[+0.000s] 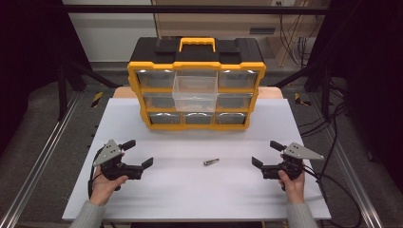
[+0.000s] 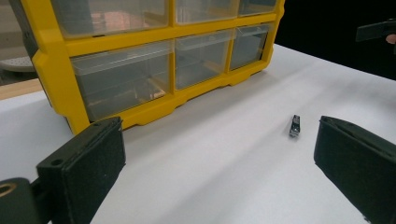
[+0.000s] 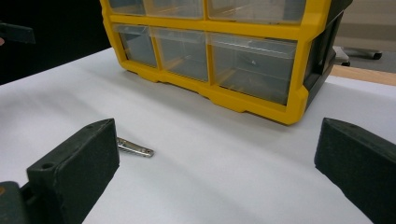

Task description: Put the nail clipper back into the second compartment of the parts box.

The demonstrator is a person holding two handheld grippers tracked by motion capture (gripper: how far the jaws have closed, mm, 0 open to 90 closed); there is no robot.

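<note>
High view: nail clipper [image 1: 211, 162] lies left-right.

You've got no readable text, label, brand, no. or sign anywhere in these views. The yellow organizer [image 1: 195, 92] at the table's far edge shows bare clear drawer fronts & a plain black top, no lettering. The small metal piece [image 1: 211, 162] mid-table, nearer the front edge, is too small to show any marking. The table [image 1: 190, 190] surface itself is blank white.
</note>
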